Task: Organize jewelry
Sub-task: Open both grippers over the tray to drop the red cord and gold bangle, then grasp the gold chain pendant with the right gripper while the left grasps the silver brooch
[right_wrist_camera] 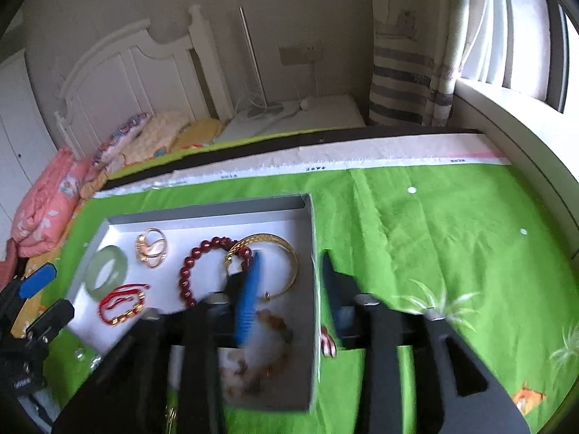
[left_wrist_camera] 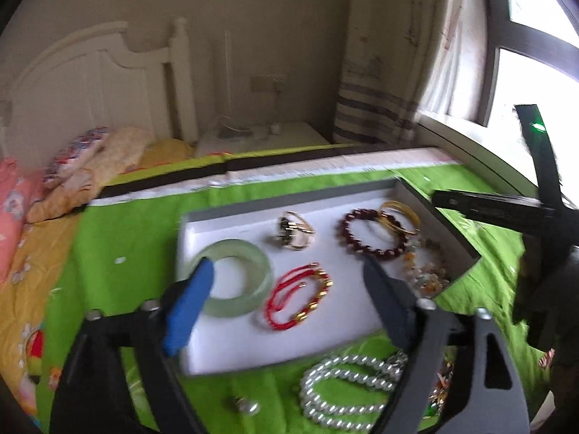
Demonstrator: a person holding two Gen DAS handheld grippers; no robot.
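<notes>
Here the tray (left_wrist_camera: 202, 224) lies on the green cloth (right_wrist_camera: 434, 224) and already holds bangles and bracelets. The right gripper (right_wrist_camera: 289, 275) stands half spread astride the tray wall, holding nothing; it could knock the wall. The left gripper (left_wrist_camera: 289, 275), spread and empty, hovers over the jade bangle (left_wrist_camera: 235, 282). The pearls (left_wrist_camera: 343, 387) wait outside.

Jewelry count: one grey shallow tray (left_wrist_camera: 202, 217) on a green cloth.

Inside lie one pale green jade bangle (left_wrist_camera: 231, 282), one dark red bead bracelet (left_wrist_camera: 372, 233), one red cord bracelet with gold beads (left_wrist_camera: 300, 294), one cluster of gold rings (left_wrist_camera: 295, 233), one set of gold bangles (left_wrist_camera: 400, 217) and one multicoloured stone bracelet (left_wrist_camera: 427, 271); outside, one coiled pearl strand (left_wrist_camera: 343, 390).
</notes>
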